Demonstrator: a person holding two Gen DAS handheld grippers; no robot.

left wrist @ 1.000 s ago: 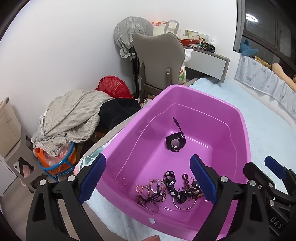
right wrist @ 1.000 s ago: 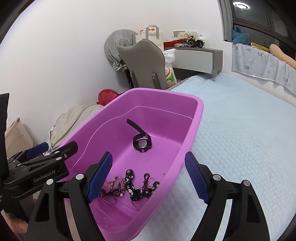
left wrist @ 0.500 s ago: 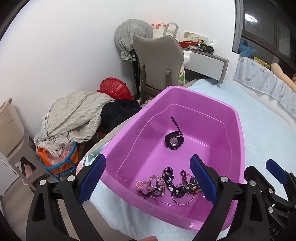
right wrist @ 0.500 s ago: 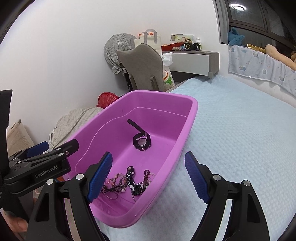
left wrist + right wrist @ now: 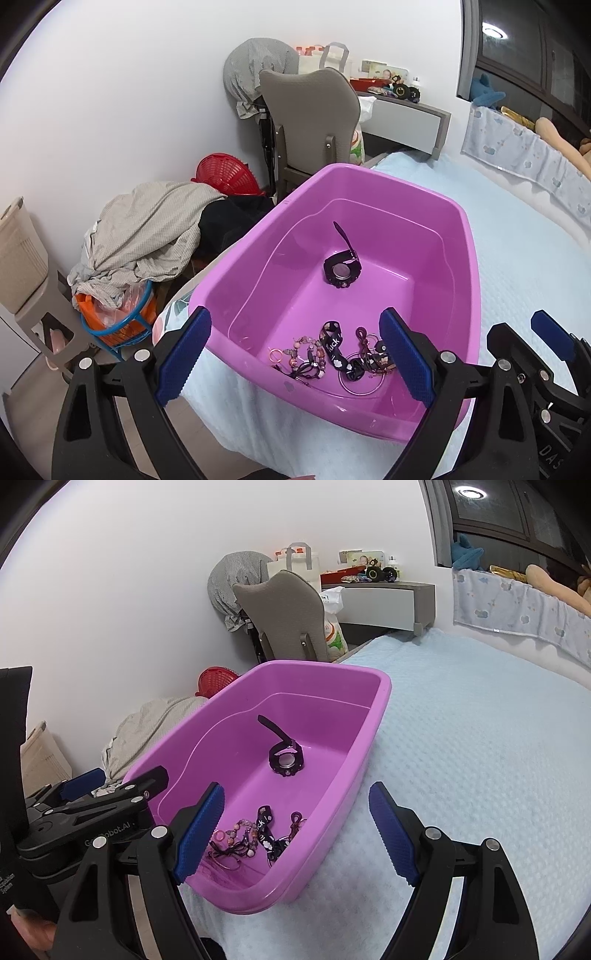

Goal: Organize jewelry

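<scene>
Gaping empty, both ribbed blue-padded tongs point(image 5: 295, 354) point(image 5: 295, 830) frame a glossy purple plastic tub point(image 5: 469, 258) holding tangled beaded jewelry point(image 5: 314, 356).

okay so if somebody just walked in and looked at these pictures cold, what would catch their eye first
The bright purple plastic tub on the pale blue bed cover dominates both views. Inside it, a black watch lies alone mid-floor, and a tangle of beaded bracelets, rings and cords sits at the near end. Both grippers, left and right, hover open and empty in front of the tub.
</scene>
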